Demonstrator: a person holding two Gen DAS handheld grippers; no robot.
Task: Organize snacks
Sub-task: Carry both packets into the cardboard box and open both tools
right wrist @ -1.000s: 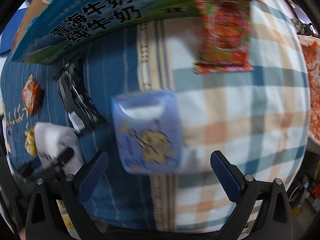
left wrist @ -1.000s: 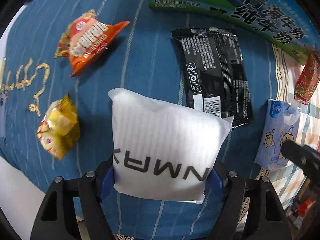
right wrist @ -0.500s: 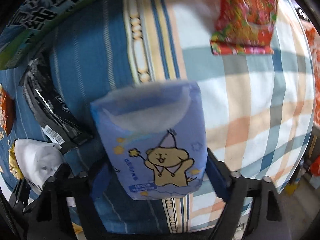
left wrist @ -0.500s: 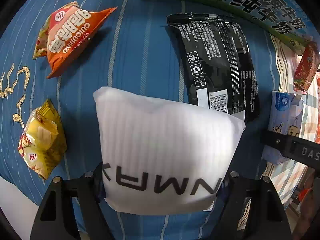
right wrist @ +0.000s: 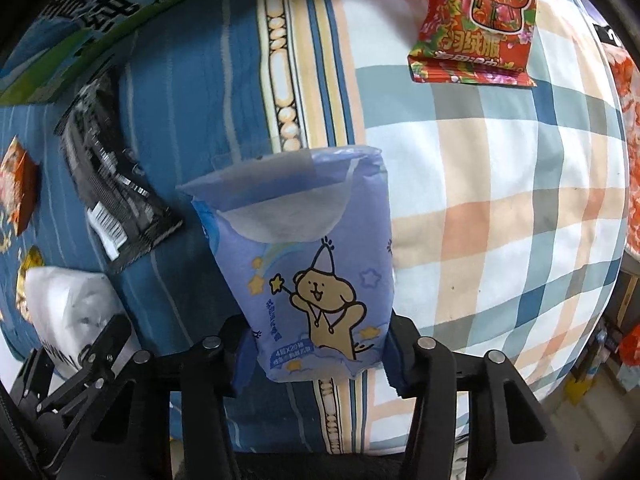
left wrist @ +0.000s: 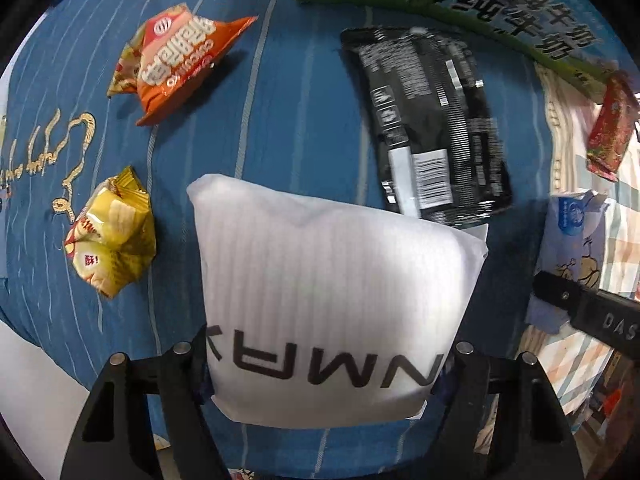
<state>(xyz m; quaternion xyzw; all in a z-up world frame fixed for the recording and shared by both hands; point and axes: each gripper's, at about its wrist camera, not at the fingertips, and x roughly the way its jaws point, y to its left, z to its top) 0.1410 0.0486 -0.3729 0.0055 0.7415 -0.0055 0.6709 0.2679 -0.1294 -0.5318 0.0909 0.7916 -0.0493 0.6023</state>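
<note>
A white packet with black lettering (left wrist: pixel 332 280) sits between the pads of my left gripper (left wrist: pixel 324 364); the jaws are closing and press on its lower sides. It hangs over the blue striped cloth (left wrist: pixel 280 120). A purple tissue pack with a cartoon bear (right wrist: pixel 312 264) is between the closing jaws of my right gripper (right wrist: pixel 320 344), whose pads squeeze its lower end. In the right wrist view the white packet (right wrist: pixel 68 300) shows at the lower left, in the left gripper's dark fingers (right wrist: pixel 104 344).
On the blue cloth lie a black packet (left wrist: pixel 432 128), an orange packet (left wrist: pixel 180 60) and a yellow packet (left wrist: pixel 112 232). A red flowered packet (right wrist: pixel 480 20) rests on the checked cloth (right wrist: pixel 500 200). A green and blue milk carton (left wrist: pixel 480 8) borders the far side.
The right gripper's jaws came in from wide apart and closed on the purple tissue pack. The left gripper kept the white packet, which shifted a little over the cloth.
</note>
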